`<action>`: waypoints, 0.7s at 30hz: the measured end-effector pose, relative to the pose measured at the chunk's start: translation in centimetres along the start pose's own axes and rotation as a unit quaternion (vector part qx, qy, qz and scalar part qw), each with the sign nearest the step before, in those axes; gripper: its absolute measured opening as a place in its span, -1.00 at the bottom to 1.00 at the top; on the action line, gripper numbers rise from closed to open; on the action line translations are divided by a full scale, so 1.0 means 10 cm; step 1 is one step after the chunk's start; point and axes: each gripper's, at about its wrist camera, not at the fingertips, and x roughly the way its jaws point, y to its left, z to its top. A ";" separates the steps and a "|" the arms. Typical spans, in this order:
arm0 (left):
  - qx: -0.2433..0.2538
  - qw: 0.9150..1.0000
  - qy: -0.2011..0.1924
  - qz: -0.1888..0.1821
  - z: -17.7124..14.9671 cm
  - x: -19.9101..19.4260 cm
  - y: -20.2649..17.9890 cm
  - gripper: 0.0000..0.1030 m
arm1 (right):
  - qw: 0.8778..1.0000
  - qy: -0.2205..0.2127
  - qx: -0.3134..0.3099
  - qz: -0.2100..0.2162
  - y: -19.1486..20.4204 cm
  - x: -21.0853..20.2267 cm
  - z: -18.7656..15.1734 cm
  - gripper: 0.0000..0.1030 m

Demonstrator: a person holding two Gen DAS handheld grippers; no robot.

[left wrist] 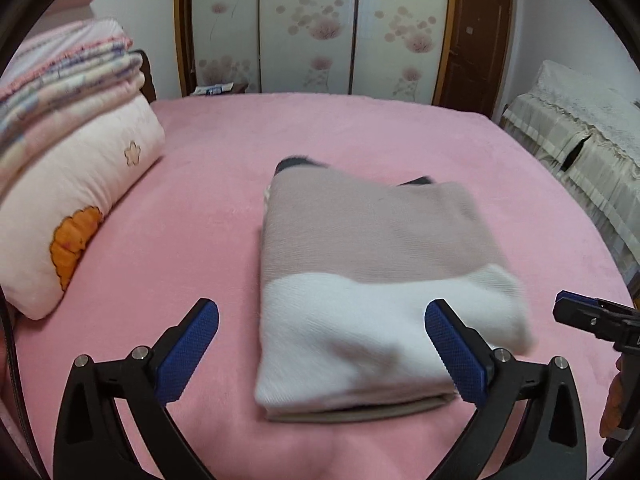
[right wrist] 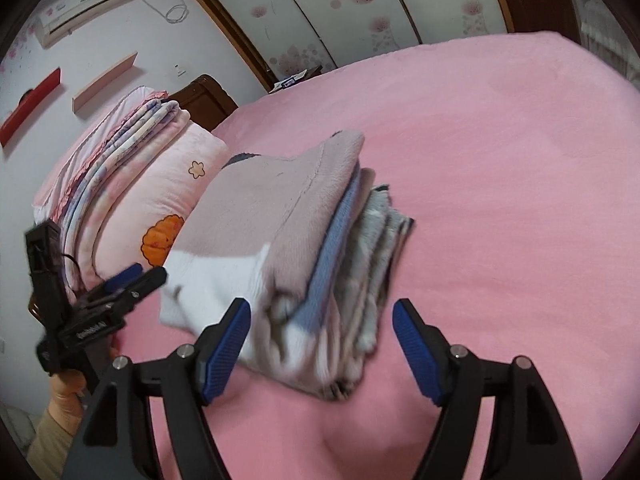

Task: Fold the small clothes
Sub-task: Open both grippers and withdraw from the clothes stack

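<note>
A folded pink-and-white knit garment [left wrist: 372, 280] tops a small stack of folded clothes [right wrist: 360, 256] lying near the middle of the pink bed sheet [left wrist: 208, 168]. The left gripper [left wrist: 322, 348] tilts down toward the near white end of that garment, its blue pads spread wide with nothing pressed between them (the right-hand pad overlaps the garment's corner in the left wrist view, but the left-hand pad stands clear beside it). The right gripper [right wrist: 322, 344] tilts down at the stack's near corner, jaws also apart, gripping nothing. Left of the stack, just beside it, sits a pink flowered pillow [left wrist: 76, 216] under folded striped blankets [left wrist: 68, 76]. A hand [right wrist: 70, 384] holds the left gripper's handle.
</note>
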 end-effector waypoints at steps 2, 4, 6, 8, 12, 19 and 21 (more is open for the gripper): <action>0.002 1.000 -0.005 -0.001 0.01 -0.23 -0.11 0.99 | 1.000 -0.005 -0.010 -0.010 0.06 -0.25 -0.04 0.44; 0.004 1.000 -0.015 -0.009 0.00 -0.47 -0.24 0.99 | 0.999 -0.010 -0.018 -0.024 0.09 -0.50 -0.09 0.44; 0.012 1.000 -0.026 -0.011 -0.02 -0.75 -0.40 0.99 | 0.999 -0.014 -0.022 -0.035 0.14 -0.75 -0.14 0.44; 0.022 0.999 -0.033 -0.009 -0.05 -1.01 -0.55 0.99 | 0.998 -0.021 -0.030 -0.051 0.19 -1.02 -0.20 0.44; 0.035 0.998 -0.055 0.003 -0.16 -1.55 -0.88 0.99 | 0.995 -0.041 -0.046 -0.074 0.28 -1.56 -0.33 0.44; 0.015 0.997 -0.076 0.006 -0.39 -2.19 -1.36 0.99 | 0.991 -0.055 -0.070 -0.102 0.38 -2.25 -0.58 0.44; 0.010 0.997 -0.079 -0.001 -0.48 -2.33 -1.51 0.99 | 0.988 -0.060 -0.082 -0.112 0.39 -2.41 -0.68 0.44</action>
